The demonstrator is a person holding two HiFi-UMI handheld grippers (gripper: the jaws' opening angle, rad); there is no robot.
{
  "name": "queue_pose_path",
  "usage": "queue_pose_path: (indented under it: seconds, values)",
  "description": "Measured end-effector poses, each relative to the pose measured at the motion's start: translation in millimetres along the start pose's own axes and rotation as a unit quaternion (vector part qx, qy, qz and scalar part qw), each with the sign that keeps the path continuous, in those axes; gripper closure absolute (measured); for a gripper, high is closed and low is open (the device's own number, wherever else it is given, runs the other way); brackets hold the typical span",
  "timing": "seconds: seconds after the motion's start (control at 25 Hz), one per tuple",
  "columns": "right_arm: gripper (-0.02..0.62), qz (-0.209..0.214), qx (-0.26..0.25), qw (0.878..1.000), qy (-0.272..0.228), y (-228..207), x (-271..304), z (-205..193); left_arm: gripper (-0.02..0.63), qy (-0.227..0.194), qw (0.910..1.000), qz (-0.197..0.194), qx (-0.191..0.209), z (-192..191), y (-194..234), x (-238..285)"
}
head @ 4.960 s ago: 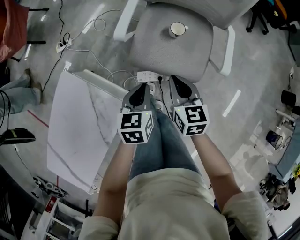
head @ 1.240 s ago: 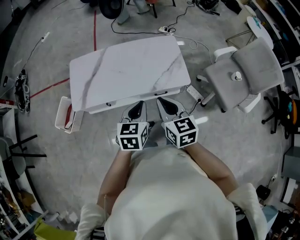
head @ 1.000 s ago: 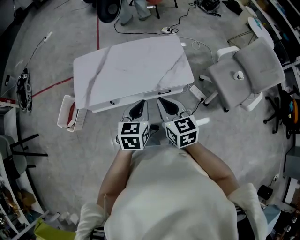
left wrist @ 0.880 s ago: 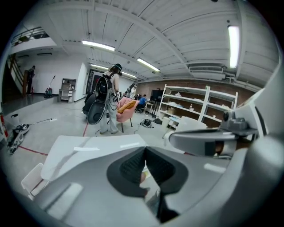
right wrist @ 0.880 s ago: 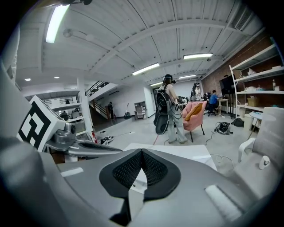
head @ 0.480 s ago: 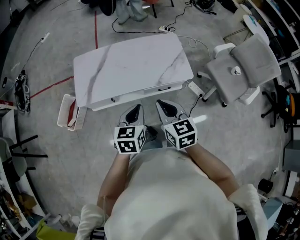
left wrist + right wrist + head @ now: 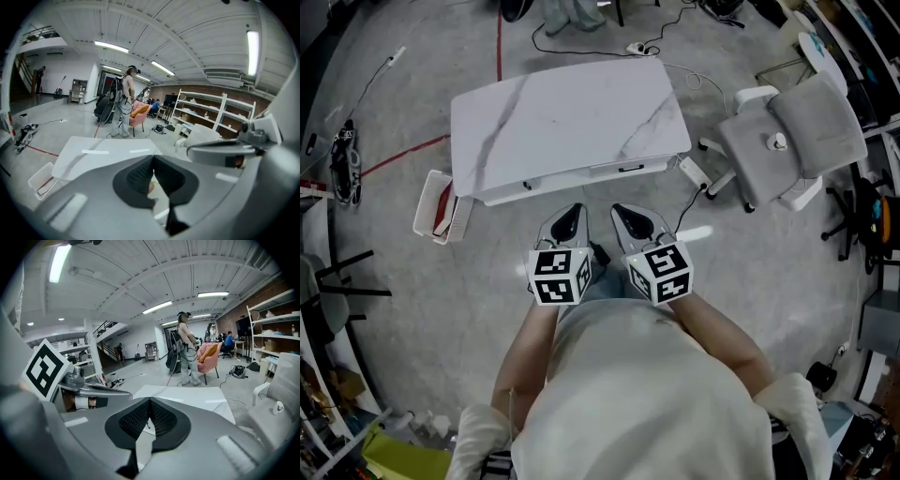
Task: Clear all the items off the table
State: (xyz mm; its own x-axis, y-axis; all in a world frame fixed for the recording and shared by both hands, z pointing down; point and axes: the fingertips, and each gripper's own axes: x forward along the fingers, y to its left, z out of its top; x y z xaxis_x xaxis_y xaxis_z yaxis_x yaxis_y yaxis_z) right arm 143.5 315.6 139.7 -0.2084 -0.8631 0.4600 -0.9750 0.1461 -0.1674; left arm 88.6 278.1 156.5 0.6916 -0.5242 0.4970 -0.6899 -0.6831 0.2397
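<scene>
Left tongs: the left tongs (image 7: 571,212) (image 7: 153,158) are pressing their jaws fully together, gripping nothing.
Right tongs: the right tongs (image 7: 618,210) (image 7: 149,402) are also holding their jaws tight together, carrying nothing.
Pose: both are hanging side by side, near each other, in front of the person's body and pointing toward the tabletop's near long edge.
Tabletop: the white, grey-veined tabletop (image 7: 572,112) (image 7: 108,150) (image 7: 187,392) is lying just ahead of the tongs, with a strip of grey floor (image 7: 516,244) showing between its near edge and the tips.
Basket: a white basket (image 7: 431,204) (image 7: 42,176) is sitting on the floor against the tabletop's left end, with something red lying inside.
Chair: a grey chair (image 7: 806,122) (image 7: 276,413) is standing off the right end, apart from the tabletop, and is carrying a small white round thing (image 7: 778,142) (image 7: 280,406) on its seat.
Power strip: a white power strip (image 7: 692,172) is lying on the floor between the near right corner and the chair.
Beyond the far edge: a person (image 7: 127,101) (image 7: 187,352) is standing beside a pink chair (image 7: 140,112) (image 7: 208,355).
</scene>
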Motion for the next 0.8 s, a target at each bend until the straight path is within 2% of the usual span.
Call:
queue_pose_path:
  seconds: [0.32, 0.8]
  values:
    - [0.598, 0.018, -0.01, 1.0, 0.001, -2, -9, -2, 0.597, -0.004, 0.9996, 0.023, -0.013, -4, -7, -7]
    - [0.598, 0.033, -0.025, 0.999, 0.002, -15, -16, 0, 0.597, -0.018, 0.9994, 0.024, -0.014, 3, -32, -2]
